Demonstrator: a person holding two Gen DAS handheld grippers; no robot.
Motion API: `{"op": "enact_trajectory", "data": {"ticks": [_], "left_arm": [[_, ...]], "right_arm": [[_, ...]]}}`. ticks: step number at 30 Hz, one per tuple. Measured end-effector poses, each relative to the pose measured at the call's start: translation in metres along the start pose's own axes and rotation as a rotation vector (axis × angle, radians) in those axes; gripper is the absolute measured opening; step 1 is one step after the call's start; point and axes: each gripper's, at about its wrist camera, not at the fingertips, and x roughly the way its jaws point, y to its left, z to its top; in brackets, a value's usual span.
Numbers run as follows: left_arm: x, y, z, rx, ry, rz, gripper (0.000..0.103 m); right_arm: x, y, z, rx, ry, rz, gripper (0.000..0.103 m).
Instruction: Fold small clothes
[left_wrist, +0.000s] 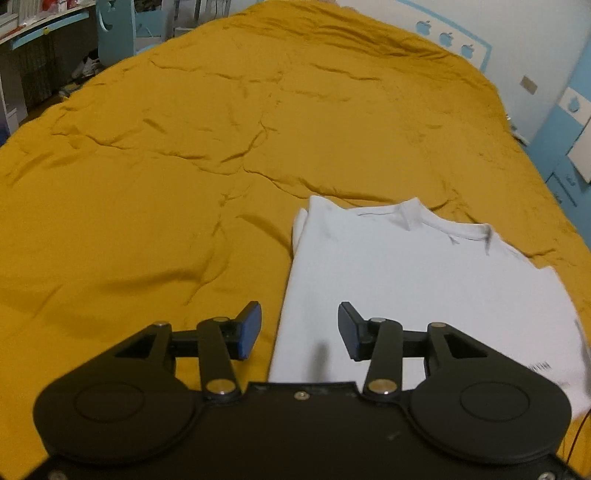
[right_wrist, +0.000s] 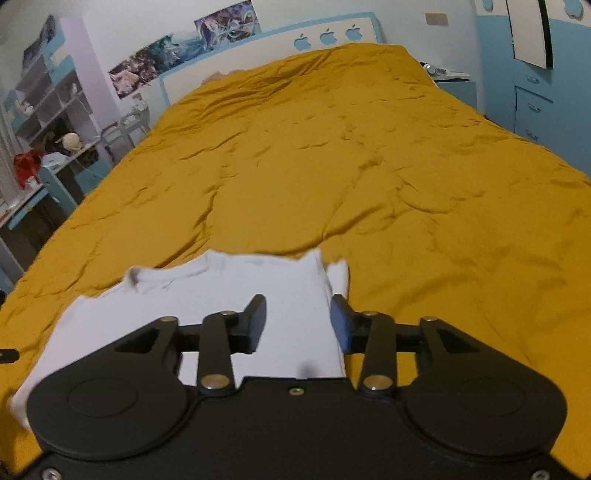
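Left wrist view: left gripper (left_wrist: 300, 328) is seen spread, empty, over white T-shirt (left_wrist: 406, 280) at 4 o'clock on bedspread (left_wrist: 184, 166); right gripper (right_wrist: 298, 323) likewise.

Dark print on white T-shirt (left_wrist: 424, 280) (near hem): too blurred to read.

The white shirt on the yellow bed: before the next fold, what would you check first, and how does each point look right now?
1. Left gripper empty, pads apart: ok.
2. Right gripper empty, pads apart: ok.
3. White shirt lying flat on the yellow bedcover: ok, though the cover is wrinkled.
4. Collar at the far end, sides already folded in: ok on the edges visible.
5. Near hem of the shirt visible for grasping: cannot tell, the grippers' bodies hide it.
6. Nothing else lying on the shirt: ok.
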Motion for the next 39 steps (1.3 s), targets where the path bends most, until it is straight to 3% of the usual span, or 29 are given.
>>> {"op": "enact_trajectory", "data": {"ticks": [4,8,11,12,13,16,19,21,29,32,35,37,39], "left_arm": [[0.036,-0.006,0.013,-0.040,0.010,0.041,0.047],[0.056,-0.011,0.028,-0.062,0.011,0.032,0.054],[0.073,-0.017,0.037,-0.041,0.018,0.042,0.053],[0.076,-0.021,0.038,-0.031,0.024,0.045,0.042],[0.081,-0.022,0.039,-0.022,0.036,0.043,0.016],[0.089,-0.022,0.040,-0.035,0.040,0.048,0.006],[0.078,-0.019,0.040,-0.050,-0.026,0.029,0.005],[0.075,-0.016,0.039,-0.068,-0.033,0.026,0.006],[0.098,-0.024,0.026,0.000,0.031,0.092,0.011],[0.090,-0.024,0.032,0.006,0.029,0.134,0.038],[0.063,-0.016,0.035,-0.011,-0.009,0.139,0.041],[0.042,-0.013,0.035,-0.013,-0.026,0.116,0.051],[0.017,-0.008,0.030,-0.009,-0.033,0.098,0.052]], "right_arm": [[0.050,0.000,0.007,0.024,0.043,-0.042,0.041],[0.071,0.001,0.010,0.012,0.064,-0.059,0.041],[0.085,0.003,0.011,0.003,0.087,-0.074,0.041],[0.087,0.002,0.010,0.004,0.092,-0.079,0.041],[0.090,0.001,0.009,0.007,0.098,-0.079,0.040],[0.095,0.001,0.008,-0.004,0.105,-0.094,0.022],[0.087,0.002,0.012,0.004,0.063,-0.092,0.017],[0.079,0.003,0.016,0.019,0.021,-0.087,0.016],[0.109,-0.011,0.000,0.059,0.099,-0.123,0.016],[0.104,-0.008,0.003,0.038,0.105,-0.120,0.024],[0.086,0.001,0.008,0.015,0.088,-0.143,0.038],[0.063,0.011,0.010,0.006,0.055,-0.109,0.039],[0.038,0.024,0.009,0.004,0.037,-0.075,0.039]]}}
